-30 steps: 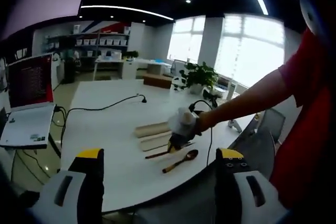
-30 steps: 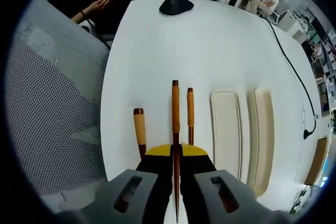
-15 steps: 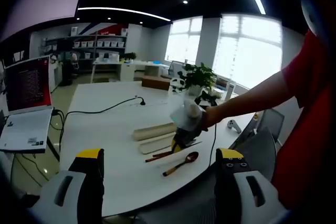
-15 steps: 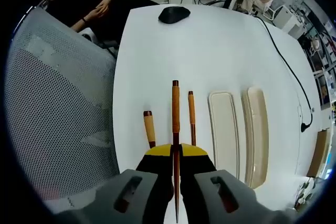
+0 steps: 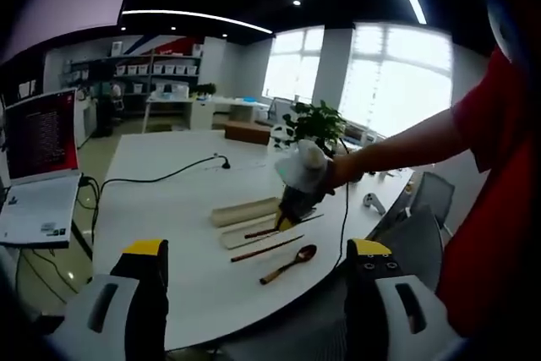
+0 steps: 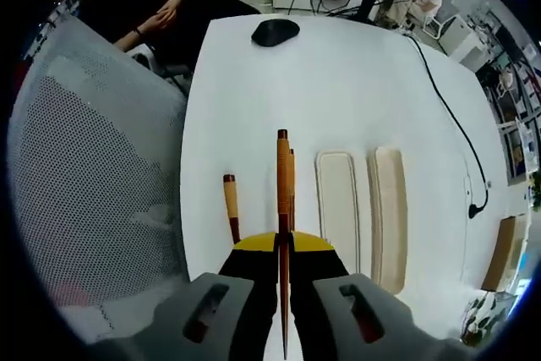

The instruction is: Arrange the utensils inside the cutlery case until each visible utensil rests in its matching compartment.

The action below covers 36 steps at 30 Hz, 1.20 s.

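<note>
cream cutlery case (image 6: 338,205), brown wooden utensil (image 6: 282,175), white table (image 6: 355,90)

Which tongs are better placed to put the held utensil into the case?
Right. The right tongs are shut on a wooden-handled utensil, right beside the case. The left tongs hang open, back from the table.
</note>
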Each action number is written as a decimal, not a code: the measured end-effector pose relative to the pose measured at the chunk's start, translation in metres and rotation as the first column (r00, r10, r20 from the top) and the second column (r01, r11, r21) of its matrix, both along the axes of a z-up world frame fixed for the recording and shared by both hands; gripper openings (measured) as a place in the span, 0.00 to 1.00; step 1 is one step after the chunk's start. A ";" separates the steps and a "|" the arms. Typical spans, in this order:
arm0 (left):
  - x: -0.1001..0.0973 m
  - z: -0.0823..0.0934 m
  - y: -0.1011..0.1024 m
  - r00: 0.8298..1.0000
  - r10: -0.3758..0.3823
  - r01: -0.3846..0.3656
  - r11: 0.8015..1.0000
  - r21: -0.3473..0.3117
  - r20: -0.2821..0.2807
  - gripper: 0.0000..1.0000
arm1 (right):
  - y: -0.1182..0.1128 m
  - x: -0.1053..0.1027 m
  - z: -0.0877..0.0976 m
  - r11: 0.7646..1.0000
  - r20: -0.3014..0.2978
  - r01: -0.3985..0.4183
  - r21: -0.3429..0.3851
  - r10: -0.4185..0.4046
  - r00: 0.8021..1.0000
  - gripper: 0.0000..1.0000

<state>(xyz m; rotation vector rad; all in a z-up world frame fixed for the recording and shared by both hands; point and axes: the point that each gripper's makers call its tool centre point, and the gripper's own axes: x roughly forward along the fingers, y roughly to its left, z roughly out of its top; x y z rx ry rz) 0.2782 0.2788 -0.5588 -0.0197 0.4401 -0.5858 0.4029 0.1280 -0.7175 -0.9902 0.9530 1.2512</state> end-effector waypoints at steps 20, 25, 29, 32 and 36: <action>-0.004 -0.003 -0.002 1.000 0.027 -0.027 1.000 0.001 -0.015 0.88 | -0.004 0.044 0.051 1.000 0.023 -0.006 0.023 0.005 1.000 0.00; -0.005 -0.004 -0.002 0.999 0.028 -0.028 1.000 0.006 -0.017 0.88 | -0.010 0.056 0.057 1.000 0.038 -0.002 0.016 0.001 0.999 0.00; -0.004 -0.005 -0.001 0.999 0.031 -0.031 0.999 0.008 -0.022 0.88 | -0.012 0.062 0.058 1.000 0.037 0.008 0.022 -0.009 0.999 0.00; -0.003 -0.004 -0.001 0.999 0.033 -0.033 0.999 0.011 -0.019 0.88 | -0.014 0.068 0.058 1.000 0.047 0.000 0.025 -0.001 0.999 0.00; -0.001 -0.007 -0.001 0.999 0.037 -0.037 0.999 0.012 -0.027 0.88 | -0.014 0.071 0.051 0.999 0.039 0.012 0.038 -0.014 0.999 0.00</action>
